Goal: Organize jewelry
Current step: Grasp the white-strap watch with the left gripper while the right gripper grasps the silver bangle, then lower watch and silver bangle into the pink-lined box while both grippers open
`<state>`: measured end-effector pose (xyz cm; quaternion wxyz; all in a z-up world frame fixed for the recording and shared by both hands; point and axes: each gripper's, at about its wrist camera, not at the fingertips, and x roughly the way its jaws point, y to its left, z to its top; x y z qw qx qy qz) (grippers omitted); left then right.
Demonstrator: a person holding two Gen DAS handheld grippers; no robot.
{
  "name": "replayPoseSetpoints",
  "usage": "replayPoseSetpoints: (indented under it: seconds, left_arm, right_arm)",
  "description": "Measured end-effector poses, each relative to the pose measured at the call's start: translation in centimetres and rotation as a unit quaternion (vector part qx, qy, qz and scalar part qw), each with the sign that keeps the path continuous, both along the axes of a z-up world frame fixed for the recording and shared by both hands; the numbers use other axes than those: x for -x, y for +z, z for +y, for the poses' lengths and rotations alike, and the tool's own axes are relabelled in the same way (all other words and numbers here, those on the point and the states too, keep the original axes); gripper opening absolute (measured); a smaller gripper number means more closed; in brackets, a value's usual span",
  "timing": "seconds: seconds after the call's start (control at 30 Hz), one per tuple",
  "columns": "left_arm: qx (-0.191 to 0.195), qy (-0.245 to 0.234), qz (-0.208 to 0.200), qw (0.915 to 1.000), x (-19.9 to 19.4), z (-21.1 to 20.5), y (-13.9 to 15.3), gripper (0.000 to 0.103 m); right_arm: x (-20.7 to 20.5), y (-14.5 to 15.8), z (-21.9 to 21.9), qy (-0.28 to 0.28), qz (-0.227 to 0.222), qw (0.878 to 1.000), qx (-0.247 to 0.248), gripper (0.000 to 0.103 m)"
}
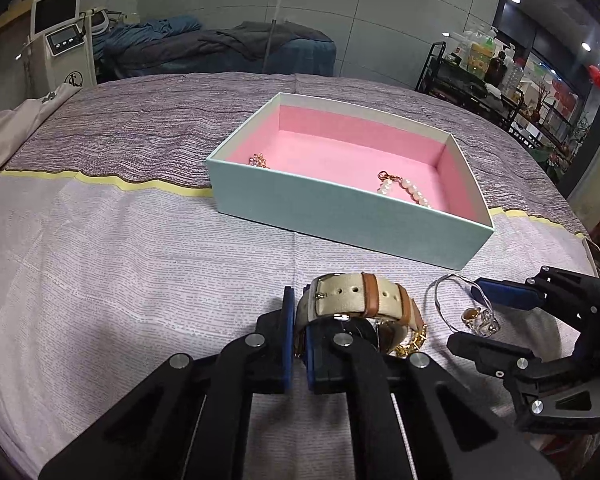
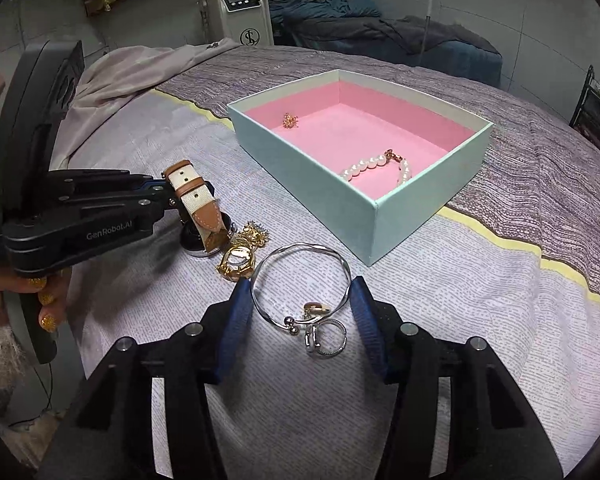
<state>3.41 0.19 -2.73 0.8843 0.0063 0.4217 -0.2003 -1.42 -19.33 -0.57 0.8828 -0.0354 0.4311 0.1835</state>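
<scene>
the left tongs [image 1: 298, 344] were clenched on the cream fabric watch strap with tan leather loops [image 1: 360, 294], just in front of the pale green cardboard box with pink lining [image 1: 340, 216] on the purple patterned bed cover [image 1: 140, 240]. the strap looked soft and pliable, the dark watch case heavier beneath it, so the strap seemed the safer hold. the right tongs [image 2: 300, 312] stood on either side of the thin silver open bangle [image 2: 300, 276], pads near its rim but seemingly not pressing; it looked stiff, light and slippery. a silver ring [image 2: 326, 342] lay touching it, a gold chain piece [image 2: 240, 256] just left of it. inside the box lay a pearl bracelet [image 2: 376, 168] and a small gold brooch [image 2: 290, 120]. the left tool read "genrobot.ai".
</scene>
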Motion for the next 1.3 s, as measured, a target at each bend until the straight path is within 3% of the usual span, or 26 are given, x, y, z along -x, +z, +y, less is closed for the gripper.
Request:
replayPoseSetpoints:
  seconds: [0.4, 0.8, 1.3]
  left_arm:
    - [0.027, -0.006, -0.022, 0.9994, 1.2, 1.0, 3.4, 0.005]
    - [0.032, -0.009, -0.068, 0.9972, -3.0, -0.6, 7.1, 0.005]
    - [0.021, 0.004, -0.034, 0.9992, -9.4, -3.4, 5.1, 0.005]
  right_arm:
    - [1.3, 3.4, 0.0, 0.020, -0.039, 0.999, -0.030, 0.052]
    - [-1.6, 6.2, 0.0, 0.018, -0.082, 0.996, -0.006, 0.052]
    - [-6.9, 4.1, -0.4, -0.016, -0.054, 0.998, 0.040, 0.052]
